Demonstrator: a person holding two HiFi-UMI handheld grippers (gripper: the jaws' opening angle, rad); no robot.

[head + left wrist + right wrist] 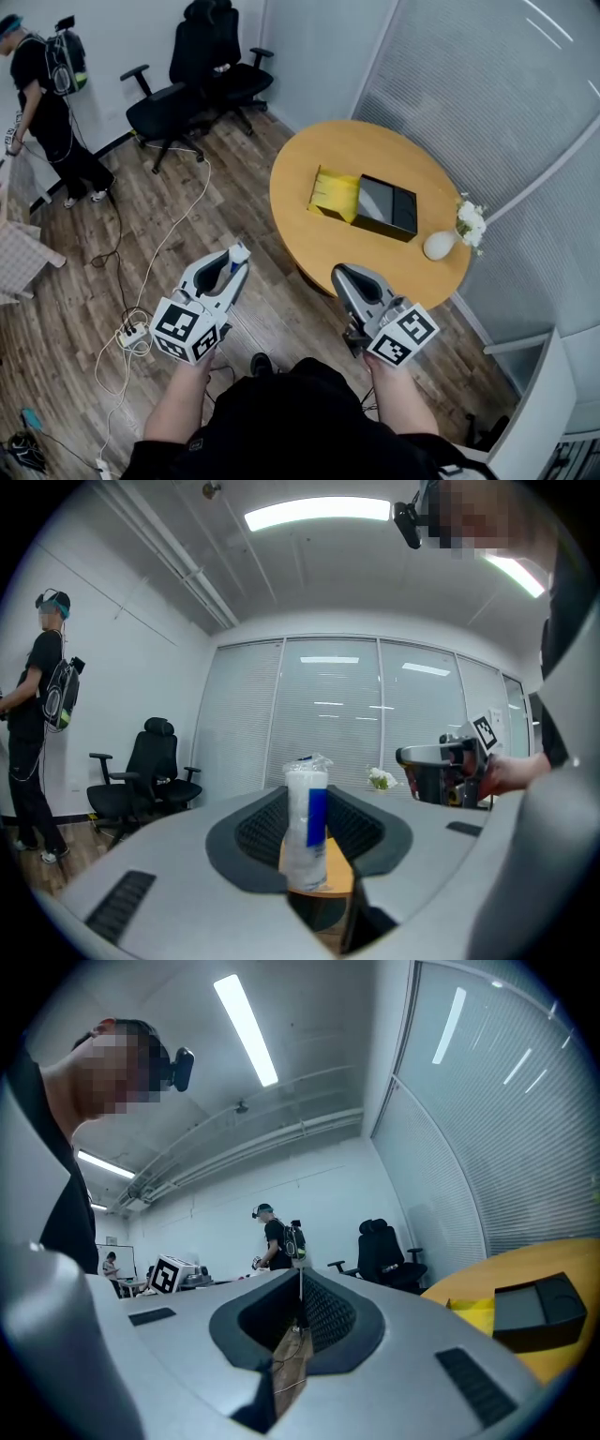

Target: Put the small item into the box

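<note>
Packet (pixel 307 829) upright, pinched between 2 fingers (pixel 260 831) of left gripper (pixel 307 806).

Table (pixel 305 173) lies bare around the box (pixel 384 208); a vase (pixel 439 246) stands near one corner

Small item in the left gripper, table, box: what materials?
Small item: white roll in clear plastic film, going by the glossy crinkles on top; blue label.
Table: wood or wood-look laminate, smooth, warm tone; can't tell which.
Box: likely cardboard, black with slight sheen, yellow section at one end.
</note>
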